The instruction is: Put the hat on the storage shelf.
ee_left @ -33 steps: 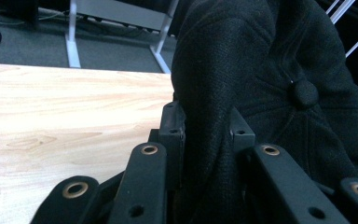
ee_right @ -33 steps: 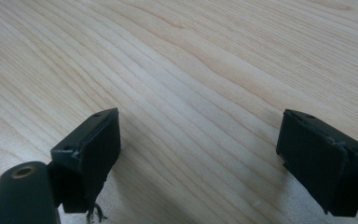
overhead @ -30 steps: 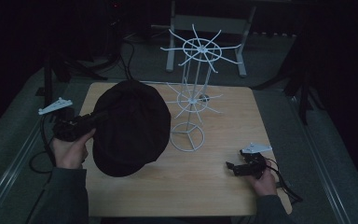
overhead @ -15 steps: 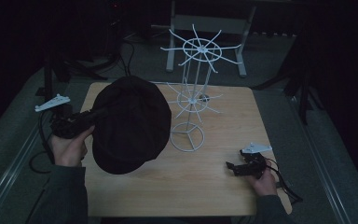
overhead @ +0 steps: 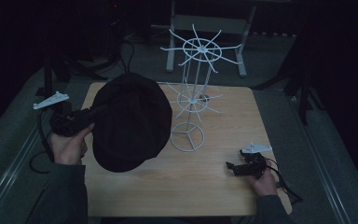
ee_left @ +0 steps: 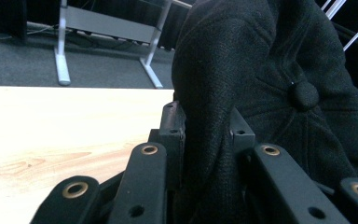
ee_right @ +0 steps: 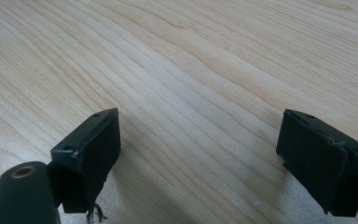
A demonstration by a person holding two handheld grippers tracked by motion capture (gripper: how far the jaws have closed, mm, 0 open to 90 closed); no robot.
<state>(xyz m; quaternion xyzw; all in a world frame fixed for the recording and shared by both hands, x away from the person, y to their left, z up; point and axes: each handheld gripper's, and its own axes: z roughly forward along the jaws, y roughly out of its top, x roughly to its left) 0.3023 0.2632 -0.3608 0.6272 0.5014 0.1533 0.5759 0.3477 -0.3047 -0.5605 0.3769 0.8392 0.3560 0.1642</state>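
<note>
The left hand-held gripper (overhead: 103, 110) pinches a fold of the round black woollen cap (overhead: 133, 121), a coarse-woven cap with a cloth button on its crown, holding it above the left side of the pale wood-grain counter (overhead: 223, 186). Just right of the cap stands a white wire rack (overhead: 192, 100) with 2 spoked tiers and a ring base. The right hand-held gripper (overhead: 233, 167) rests low near the counter's right front, jaws wide and empty.

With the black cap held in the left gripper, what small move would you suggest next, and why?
Probably carry the black cap right and up toward the white wire rack: the left gripper is shut on its fabric, it hangs left of the rack, and the right gripper rests open on the table.
</note>
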